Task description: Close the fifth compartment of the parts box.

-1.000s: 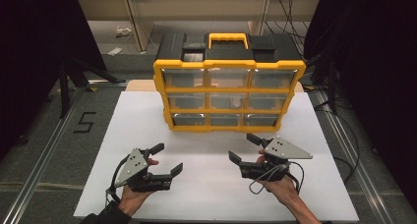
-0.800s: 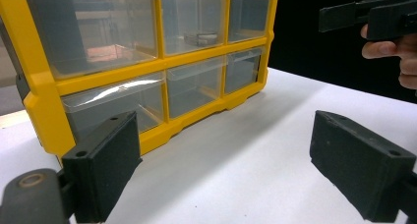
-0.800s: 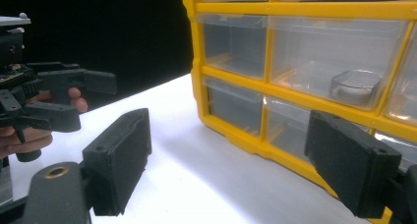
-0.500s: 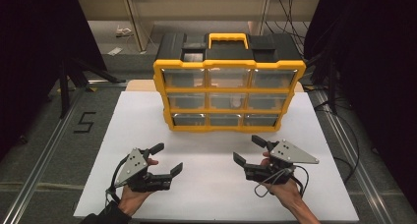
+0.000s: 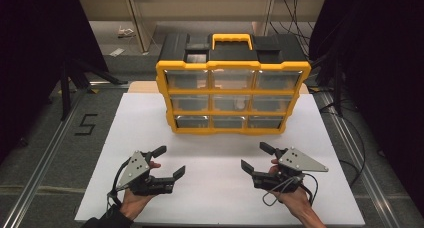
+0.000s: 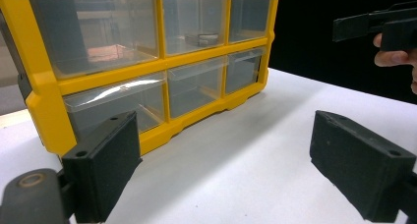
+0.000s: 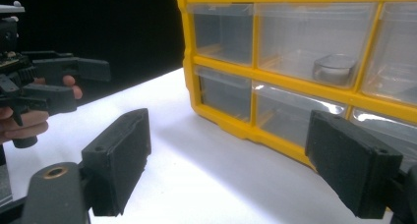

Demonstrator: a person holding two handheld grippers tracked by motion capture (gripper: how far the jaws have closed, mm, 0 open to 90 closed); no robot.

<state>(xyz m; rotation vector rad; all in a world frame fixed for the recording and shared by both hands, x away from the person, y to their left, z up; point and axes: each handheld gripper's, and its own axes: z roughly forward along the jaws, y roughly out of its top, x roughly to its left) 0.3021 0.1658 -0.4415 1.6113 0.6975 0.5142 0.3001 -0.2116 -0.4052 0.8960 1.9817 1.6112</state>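
A yellow organizer box (image 5: 233, 95) with clear drawers and a black top stands upright at the middle back of the white table (image 5: 215, 188). Its drawer fronts (image 6: 118, 101) (image 7: 290, 116) are all shut. A small round grey object (image 7: 333, 68) lies inside a middle-row drawer. My left gripper (image 5: 169, 160) is open near the front left of the table, nothing between its jaws. My right gripper (image 5: 256, 157) is open at the front right, also empty. Both point toward the box, well short of it.
The box's yellow handle (image 5: 230, 38) sits on its black lid. Cables trail off the table's right side (image 5: 350, 133). A grey floor with a painted "5" (image 5: 86, 124) lies to the left, and metal rails run along both table sides.
My right gripper has drifted slightly right and toward the front edge. The left gripper has barely moved. Both stayed open.
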